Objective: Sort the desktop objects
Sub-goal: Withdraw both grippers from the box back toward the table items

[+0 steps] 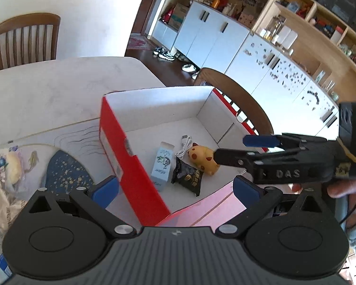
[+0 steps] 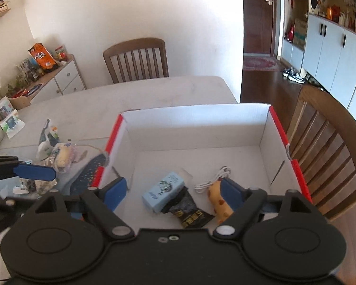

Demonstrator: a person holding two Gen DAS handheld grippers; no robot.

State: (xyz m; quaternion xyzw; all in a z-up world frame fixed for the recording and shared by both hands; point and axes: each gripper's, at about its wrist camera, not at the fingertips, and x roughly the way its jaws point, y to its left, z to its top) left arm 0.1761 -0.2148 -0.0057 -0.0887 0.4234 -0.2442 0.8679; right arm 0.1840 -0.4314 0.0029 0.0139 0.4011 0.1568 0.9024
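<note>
A red box [image 1: 130,166] with a white inside [image 2: 197,128] stands open on the table. On its floor lie a light blue carton [image 2: 162,191], a black snack packet [image 2: 189,213], a yellow spotted toy [image 1: 203,159] and a white cable [image 1: 184,146]. My left gripper [image 1: 175,190] is open and straddles the box's near left wall, holding nothing. My right gripper [image 2: 174,193] hangs open above the carton and packet, also holding nothing. In the left wrist view its fingers [image 1: 258,140] reach in from the right, just past the toy.
Left of the box lie a dark blue speckled mat [image 1: 66,171] and bagged snacks [image 2: 61,156] on the pale table [image 2: 130,95]. Wooden chairs stand at the far side [image 2: 135,57] and right of the box [image 2: 325,142]. A hand [image 1: 344,187] holds the right gripper.
</note>
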